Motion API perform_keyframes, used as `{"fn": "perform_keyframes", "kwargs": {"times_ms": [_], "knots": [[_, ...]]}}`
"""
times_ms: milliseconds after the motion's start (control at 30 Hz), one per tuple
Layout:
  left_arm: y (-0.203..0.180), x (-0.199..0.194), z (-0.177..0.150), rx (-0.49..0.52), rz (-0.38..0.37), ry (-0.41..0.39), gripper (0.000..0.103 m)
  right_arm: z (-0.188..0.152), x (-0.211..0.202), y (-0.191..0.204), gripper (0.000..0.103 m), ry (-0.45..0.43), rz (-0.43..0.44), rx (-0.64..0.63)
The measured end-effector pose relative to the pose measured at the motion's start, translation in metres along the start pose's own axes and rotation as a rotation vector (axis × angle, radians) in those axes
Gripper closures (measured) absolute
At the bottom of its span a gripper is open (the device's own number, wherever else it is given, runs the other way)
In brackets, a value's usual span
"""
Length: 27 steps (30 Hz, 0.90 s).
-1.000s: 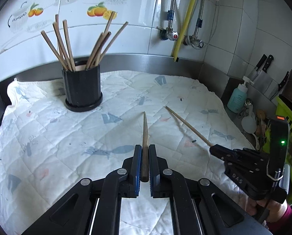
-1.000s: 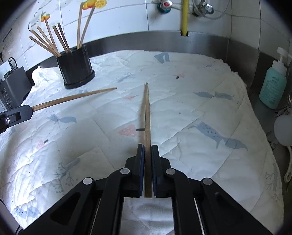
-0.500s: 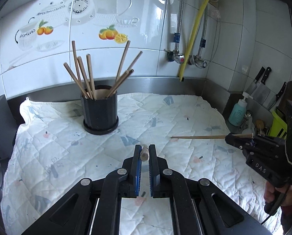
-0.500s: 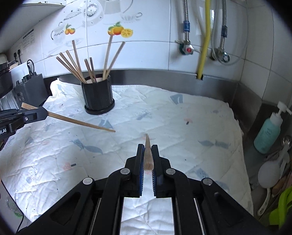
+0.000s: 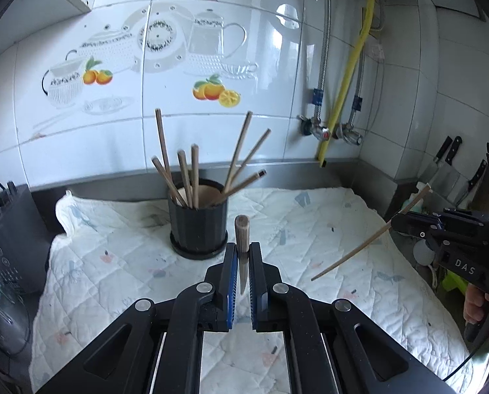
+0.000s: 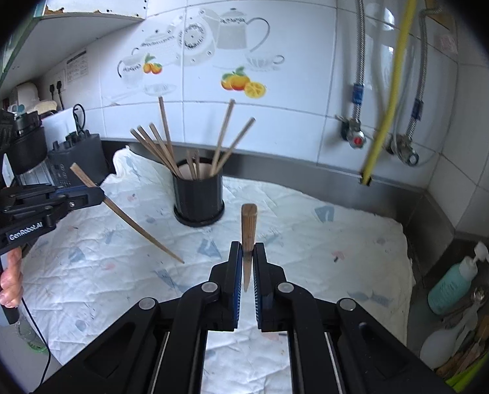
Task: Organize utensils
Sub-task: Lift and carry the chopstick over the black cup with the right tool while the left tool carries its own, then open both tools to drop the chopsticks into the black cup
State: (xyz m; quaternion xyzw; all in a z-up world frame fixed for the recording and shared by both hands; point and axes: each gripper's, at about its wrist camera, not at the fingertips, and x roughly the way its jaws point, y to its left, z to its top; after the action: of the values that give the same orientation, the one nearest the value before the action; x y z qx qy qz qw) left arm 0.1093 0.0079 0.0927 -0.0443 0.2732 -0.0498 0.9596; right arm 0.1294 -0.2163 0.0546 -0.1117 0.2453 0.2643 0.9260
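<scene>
My left gripper (image 5: 241, 256) fingers clamp one chopstick (image 5: 242, 236), tip tilted down; my right gripper (image 6: 248, 256) fingers pinch a second chopstick (image 6: 248, 226) likewise. Both hang above the quilted cloth (image 5: 310, 229) on the desk, near the black holder (image 5: 198, 226) of chopsticks.

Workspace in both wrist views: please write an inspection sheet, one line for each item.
Surface: white quilted cloth covers the counter.
Job's things: black holder upright with chopsticks; one chopstick in the left gripper, another chopstick in the right gripper.
Clutter: soap bottle, knives.
Grippers: left gripper and right gripper each shut on a chopstick, above the cloth.
Cables: black cable.
Surroundings: tiled wall, yellow hose.
</scene>
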Motion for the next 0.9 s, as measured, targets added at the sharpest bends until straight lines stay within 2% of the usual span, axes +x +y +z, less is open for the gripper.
{"fn": "perform_keyframes", "kwargs": {"times_ms": [267, 633, 767, 900], "knots": [[0.015, -0.009, 0.048, 0.010, 0.003, -0.080, 0.097, 0.044, -0.001, 0.015, 0.094, -0.060, 0.033, -0.063], [0.016, 0.007, 0.122, 0.075, 0.085, -0.179, 0.097, 0.114, 0.005, 0.021, 0.094, -0.168, 0.079, -0.084], [0.019, 0.022, 0.135, 0.087, 0.108, -0.182, 0.097, 0.132, 0.013, 0.027, 0.094, -0.203, 0.100, -0.088], [0.026, 0.048, 0.138, 0.087, 0.117, -0.138, 0.097, 0.144, 0.032, 0.033, 0.094, -0.207, 0.123, -0.086]]}}
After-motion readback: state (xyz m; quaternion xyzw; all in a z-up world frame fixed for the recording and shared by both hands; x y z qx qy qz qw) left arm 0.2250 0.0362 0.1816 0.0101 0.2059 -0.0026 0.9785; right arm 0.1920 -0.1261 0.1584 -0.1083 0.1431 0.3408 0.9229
